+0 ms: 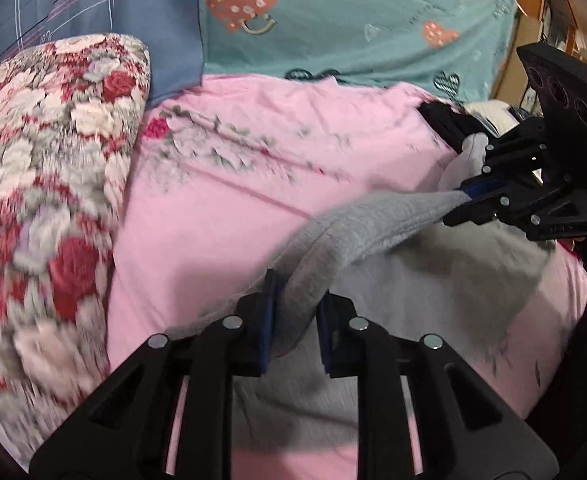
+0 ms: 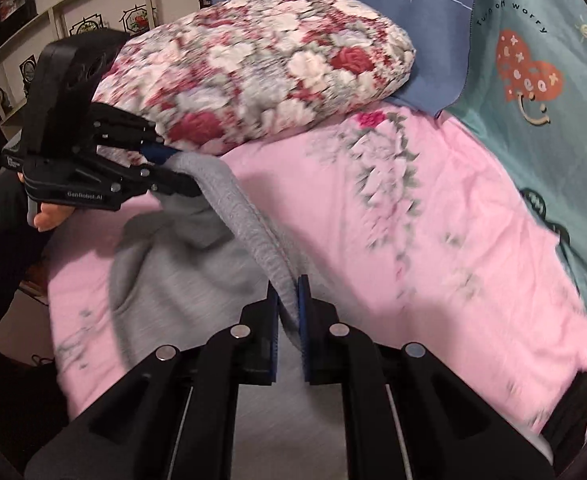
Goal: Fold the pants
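Both grippers, left [image 1: 293, 320] and right [image 2: 289, 320], pinch the gray pants' [image 1: 433, 288] thick hem at lower center; soft, floppy, light fleece, best gripped at its edges.

Grey fleece pants [image 1: 433, 280] hanging by a raised, stretched waistband edge, the rest lying crumpled on the pink floral bedsheet [image 1: 221, 216].
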